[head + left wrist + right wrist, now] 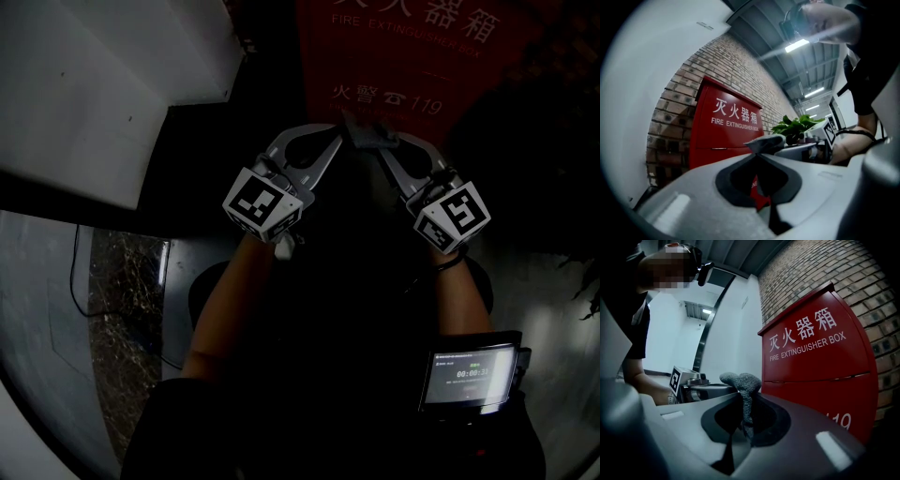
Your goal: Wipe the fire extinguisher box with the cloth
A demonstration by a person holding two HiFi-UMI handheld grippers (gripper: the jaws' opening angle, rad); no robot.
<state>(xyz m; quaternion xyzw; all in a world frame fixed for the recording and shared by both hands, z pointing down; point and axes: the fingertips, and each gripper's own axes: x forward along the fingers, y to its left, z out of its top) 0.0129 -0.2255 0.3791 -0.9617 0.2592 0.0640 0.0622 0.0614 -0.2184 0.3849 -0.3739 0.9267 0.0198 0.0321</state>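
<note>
The red fire extinguisher box (pixel 412 56) stands straight ahead against a brick wall, its closed front also filling the left gripper view (pixel 726 136) and the right gripper view (pixel 815 362). In front of it, at the level of the "119" print, hangs a small grey cloth (pixel 364 136). My right gripper (pixel 380 141) is shut on it, and the cloth (pixel 740 380) runs down between its jaws. My left gripper (pixel 334 131) comes in from the left with its jaws closed, pinching the cloth's edge (pixel 765 142) at the very tips. Both grippers sit a short way off the box front.
The brick wall (pixel 679 103) flanks the box on both sides. A white wall with a ledge (pixel 94 84) juts out at the left. A green potted plant (pixel 794 125) stands to the right of the box. A small screen (pixel 469 375) is strapped to the person's right forearm.
</note>
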